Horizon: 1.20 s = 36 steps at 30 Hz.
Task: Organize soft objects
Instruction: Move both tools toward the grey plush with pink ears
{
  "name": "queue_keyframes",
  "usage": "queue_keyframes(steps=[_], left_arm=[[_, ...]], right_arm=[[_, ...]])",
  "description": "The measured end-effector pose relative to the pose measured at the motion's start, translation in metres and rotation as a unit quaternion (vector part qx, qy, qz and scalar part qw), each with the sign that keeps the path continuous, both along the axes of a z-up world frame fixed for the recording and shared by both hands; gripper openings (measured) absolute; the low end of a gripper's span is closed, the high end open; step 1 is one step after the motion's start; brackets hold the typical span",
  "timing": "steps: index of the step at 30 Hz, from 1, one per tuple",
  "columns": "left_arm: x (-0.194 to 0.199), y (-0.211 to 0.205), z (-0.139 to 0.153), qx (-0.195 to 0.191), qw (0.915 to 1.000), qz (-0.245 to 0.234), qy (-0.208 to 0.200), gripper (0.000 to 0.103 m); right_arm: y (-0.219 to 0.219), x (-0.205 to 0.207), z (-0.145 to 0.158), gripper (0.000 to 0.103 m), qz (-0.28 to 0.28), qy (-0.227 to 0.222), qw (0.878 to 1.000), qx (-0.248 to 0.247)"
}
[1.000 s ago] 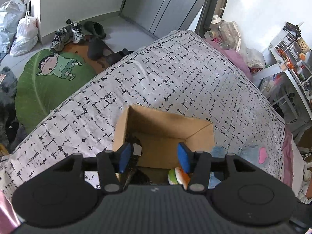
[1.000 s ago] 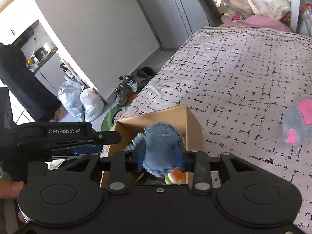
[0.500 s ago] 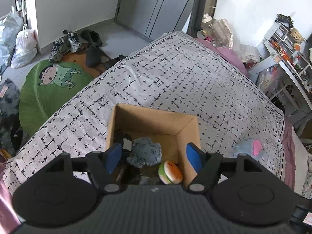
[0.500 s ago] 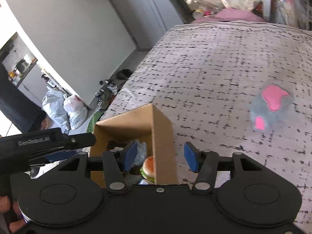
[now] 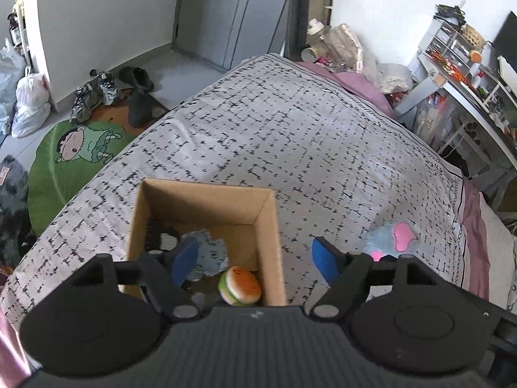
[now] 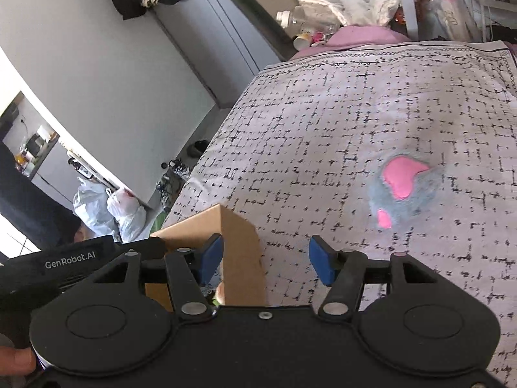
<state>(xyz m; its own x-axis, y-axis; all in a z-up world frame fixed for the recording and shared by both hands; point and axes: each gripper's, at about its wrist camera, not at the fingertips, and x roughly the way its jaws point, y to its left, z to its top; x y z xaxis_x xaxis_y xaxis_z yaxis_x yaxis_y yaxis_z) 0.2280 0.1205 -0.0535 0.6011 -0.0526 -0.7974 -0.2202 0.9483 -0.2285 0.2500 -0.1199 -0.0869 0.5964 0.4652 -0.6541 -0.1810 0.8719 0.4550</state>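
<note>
1. While hovering above the bed (image 5: 290, 135), left gripper (image 5: 255, 260) and right gripper (image 6: 265, 260) are spread wide, gripping nothing.
2. Cardboard box (image 5: 271, 226) under left gripper: blue plush (image 5: 210, 252), burger toy (image 5: 239, 285).
3. Grey-pink plush (image 6: 404, 190) ahead-right of right gripper, on bedspread.

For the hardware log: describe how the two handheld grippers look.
Both the left gripper and right gripper are matte black, with two round discs on the body, silver pivot screws and blue-padded fingers. The left one's side reads "GenRobot.AI" in white. No cables or sleeves show.
</note>
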Motion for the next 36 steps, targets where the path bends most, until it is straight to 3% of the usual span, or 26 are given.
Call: queue_keyframes(steps=[15,18,20,22,36], left_arm=[[0.029,-0.078,0.006,0.018,0.9993,-0.033,-0.008,0.076],[0.036,-0.097,0.005,0.019,0.9984,-0.052,-0.008,0.076],[0.04,-0.108,0.002,0.019,0.9978,-0.063,-0.005,0.076],[0.045,-0.119,-0.002,0.021,0.9972,-0.072,-0.003,0.076],[0.076,-0.174,-0.046,0.021,0.9917,-0.119,0.042,0.076]], right_arm=[[-0.081,0.018,-0.016,0.058,-0.061,0.023,0.997,0.03],[-0.098,0.023,-0.029,0.05,-0.075,0.038,0.996,0.042],[-0.106,0.025,-0.038,0.038,-0.084,0.054,0.994,0.047],[-0.113,0.029,-0.045,0.032,-0.093,0.064,0.992,0.056],[-0.151,0.047,-0.072,0.023,-0.171,0.091,0.977,0.094]])
